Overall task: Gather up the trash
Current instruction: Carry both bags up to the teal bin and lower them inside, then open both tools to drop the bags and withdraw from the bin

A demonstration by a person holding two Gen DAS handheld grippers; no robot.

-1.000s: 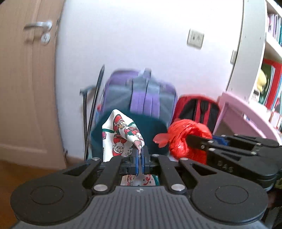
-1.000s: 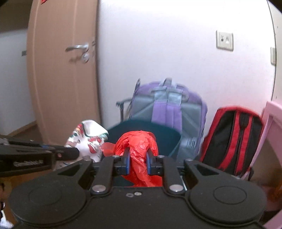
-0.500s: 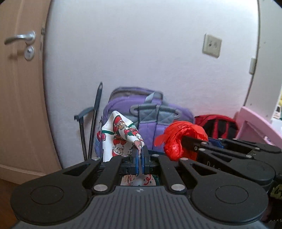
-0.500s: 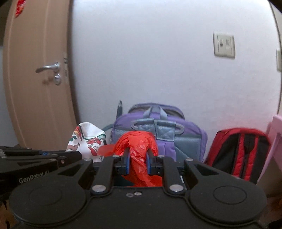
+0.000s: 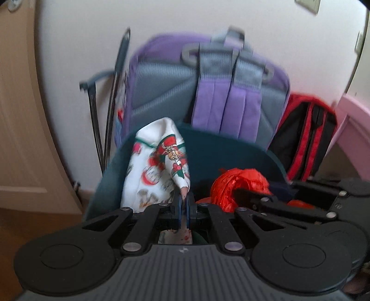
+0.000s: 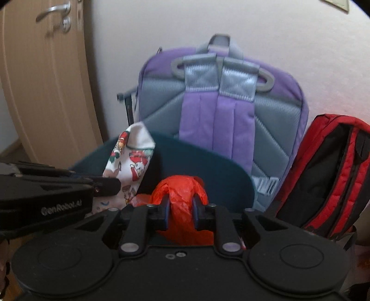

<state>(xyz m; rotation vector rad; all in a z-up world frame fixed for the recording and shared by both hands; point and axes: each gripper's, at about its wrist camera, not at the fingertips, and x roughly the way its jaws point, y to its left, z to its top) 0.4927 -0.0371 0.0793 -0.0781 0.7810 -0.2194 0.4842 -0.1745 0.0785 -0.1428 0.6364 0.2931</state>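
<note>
A purple backpack [image 6: 222, 120] leans against the far wall, straps facing out. To its right a red backpack [image 6: 323, 185] slumps beside it, and in the left wrist view a pink edge [image 5: 353, 125] shows at far right. To the left of the purple one stand thin dark poles [image 5: 108, 111], then a wooden door [image 6: 44, 88] with a metal handle [image 6: 53, 11]. Just in front of the backpacks, the dark teal bin [image 5: 231, 150] rises with its curved far rim blocking their lower parts.

The left gripper [image 5: 183, 203] is clamped on a corner of the printed napkin [image 5: 157, 166], white with red and green figures; the rest of it billows up and to the left of the fingers, in front of the bin's far wall. The right gripper [image 6: 180, 208] is closed around the red plastic [image 6: 180, 192], a crumpled wad bulging above and below its blue pads [image 6: 165, 213], also held near the bin's opening. The two grippers sit side by side, napkin left, plastic right.
</note>
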